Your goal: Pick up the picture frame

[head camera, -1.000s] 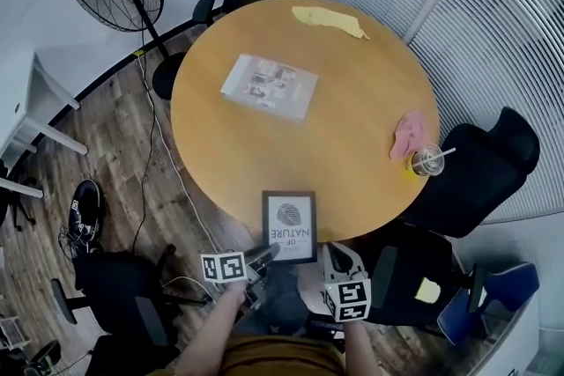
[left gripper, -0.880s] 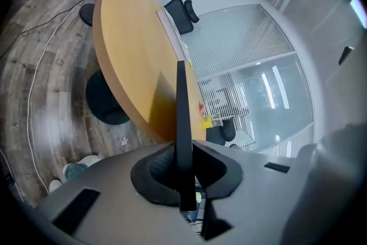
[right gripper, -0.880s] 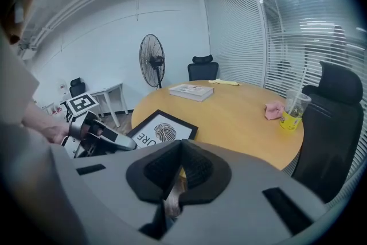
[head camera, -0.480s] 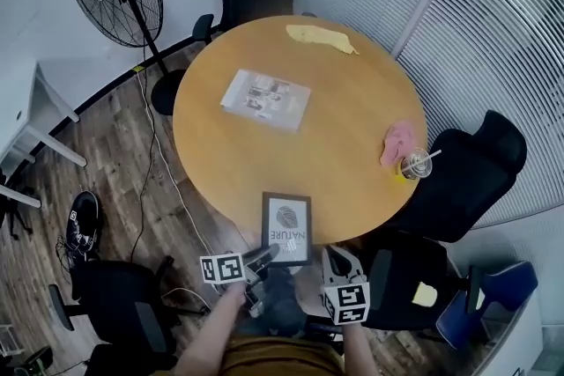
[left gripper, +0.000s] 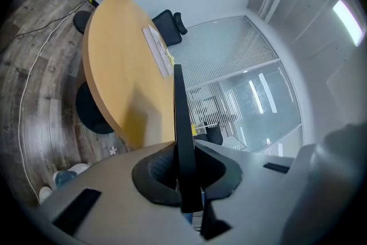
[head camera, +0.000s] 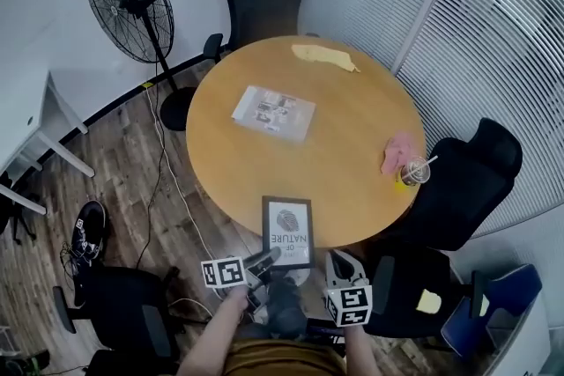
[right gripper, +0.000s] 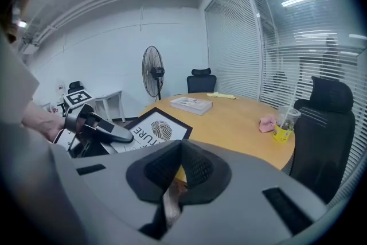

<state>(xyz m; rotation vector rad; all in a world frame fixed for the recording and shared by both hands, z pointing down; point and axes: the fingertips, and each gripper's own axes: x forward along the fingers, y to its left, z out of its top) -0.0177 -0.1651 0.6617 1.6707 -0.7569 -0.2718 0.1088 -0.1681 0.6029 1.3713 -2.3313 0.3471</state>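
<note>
We are in the lifting step. The frame lies at the near rim of the surface, its near end jutting past the rim toward us. The left claw is clamped on that end by the left corner, and the left gripper view shows the frame's dark edge pinched between the pads. From the right gripper view the near end looks tipped up off the wood, though we cannot tell whether the far end is clear.

The right claw is closed on nothing and hangs just beside the frame's near right corner, apart from it.

Next, we judge, the left hand must carry the frame straight up and keep it level. With a one-corner grip, the frame may swing or slip.

Both forearms reach in from below, and the claws point almost level toward the surface, the right one dipping a little more.
</note>
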